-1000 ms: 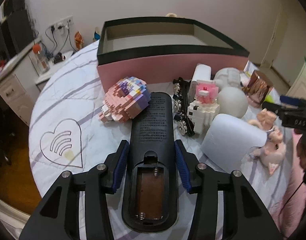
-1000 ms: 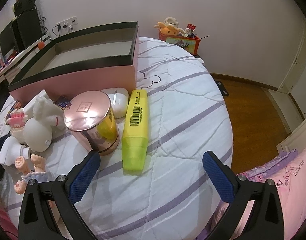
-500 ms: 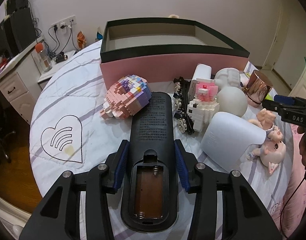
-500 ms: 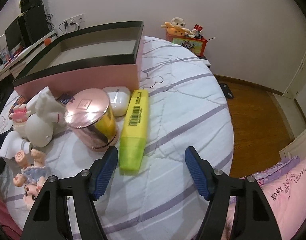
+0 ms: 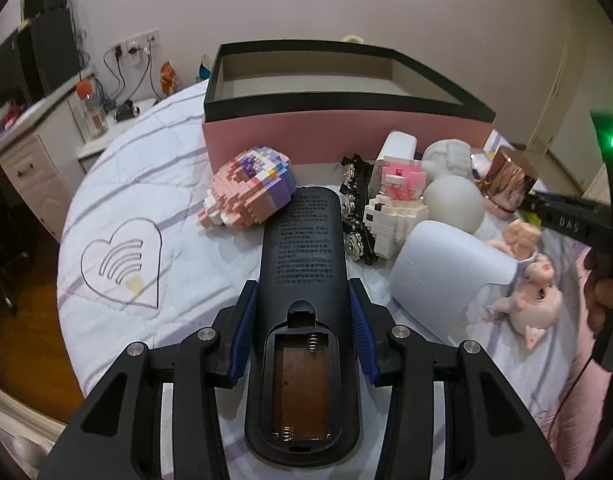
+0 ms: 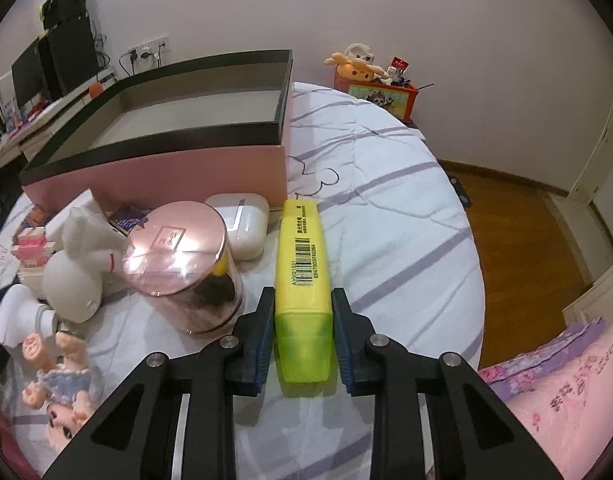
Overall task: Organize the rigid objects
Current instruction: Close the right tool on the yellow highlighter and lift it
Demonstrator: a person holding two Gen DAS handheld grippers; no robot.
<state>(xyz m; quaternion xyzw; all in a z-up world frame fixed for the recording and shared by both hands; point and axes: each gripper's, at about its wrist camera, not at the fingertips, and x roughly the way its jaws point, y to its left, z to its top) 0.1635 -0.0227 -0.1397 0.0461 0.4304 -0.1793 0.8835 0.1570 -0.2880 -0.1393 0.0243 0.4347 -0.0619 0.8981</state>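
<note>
Right tongs (image 6: 302,330) grip the highlighter (image 6: 303,276) at its cap, its length pointing toward the box (image 6: 178,164); left tongs (image 5: 302,336) clamp the remote (image 5: 304,280) likewise.

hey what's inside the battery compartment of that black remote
The remote, clamped in the left gripper, has its cover off: bare springs, brown floor, no batteries. Its button side faces down, unseen.
</note>
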